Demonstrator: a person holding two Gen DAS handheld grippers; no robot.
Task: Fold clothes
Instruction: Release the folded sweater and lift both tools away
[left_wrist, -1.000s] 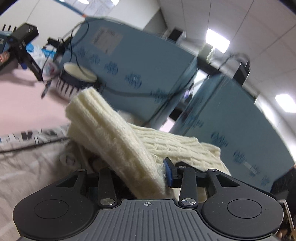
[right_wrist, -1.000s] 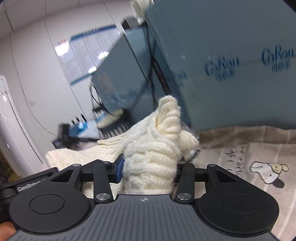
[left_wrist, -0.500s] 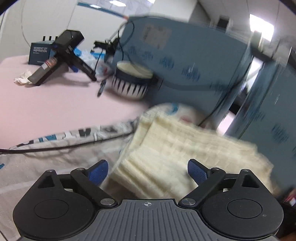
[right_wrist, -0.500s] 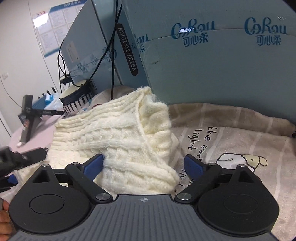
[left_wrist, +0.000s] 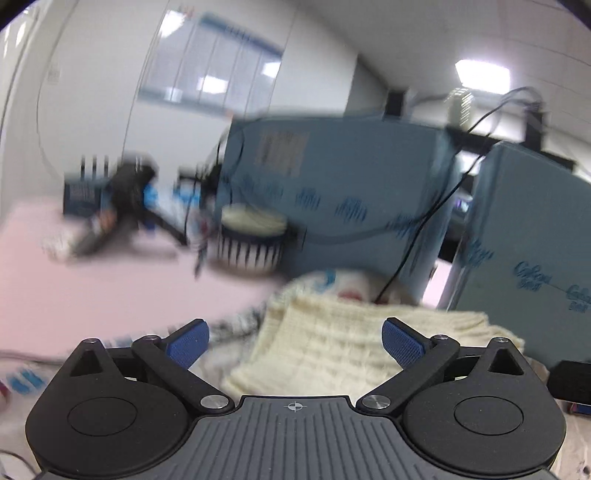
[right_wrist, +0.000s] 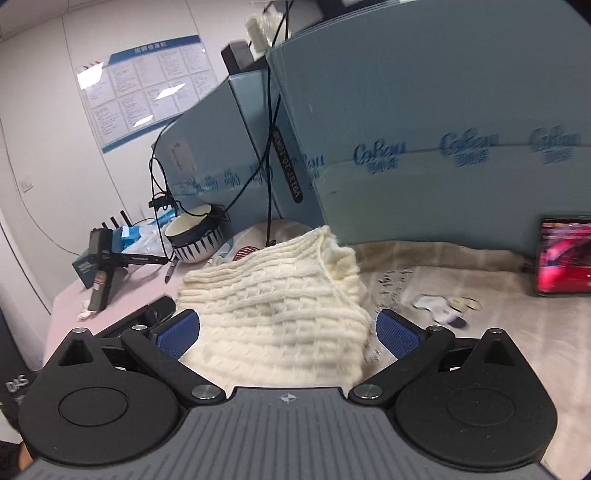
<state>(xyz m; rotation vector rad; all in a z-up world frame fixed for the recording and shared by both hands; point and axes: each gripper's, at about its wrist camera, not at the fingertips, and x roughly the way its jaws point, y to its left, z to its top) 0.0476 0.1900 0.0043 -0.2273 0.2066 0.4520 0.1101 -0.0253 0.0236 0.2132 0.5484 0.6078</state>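
A cream cable-knit sweater (right_wrist: 280, 306) lies folded on a beige printed cloth (right_wrist: 443, 280). My right gripper (right_wrist: 288, 332) is open just in front of it, its blue pads on either side of the near edge, holding nothing. The sweater also shows in the blurred left wrist view (left_wrist: 332, 343). My left gripper (left_wrist: 295, 343) is open and empty above the sweater's near edge.
Blue cardboard boxes (right_wrist: 424, 147) stand right behind the sweater with black cables hanging down. A black-and-white patterned bowl (right_wrist: 197, 236) and a black device (right_wrist: 99, 269) sit on the pink surface (left_wrist: 92, 288) at left. A lit phone screen (right_wrist: 565, 256) leans at right.
Both grippers have let go of the sweater and opened. The sweater has dropped flat onto the cloth. Both grippers have pulled back a little; the left view has tilted upward.
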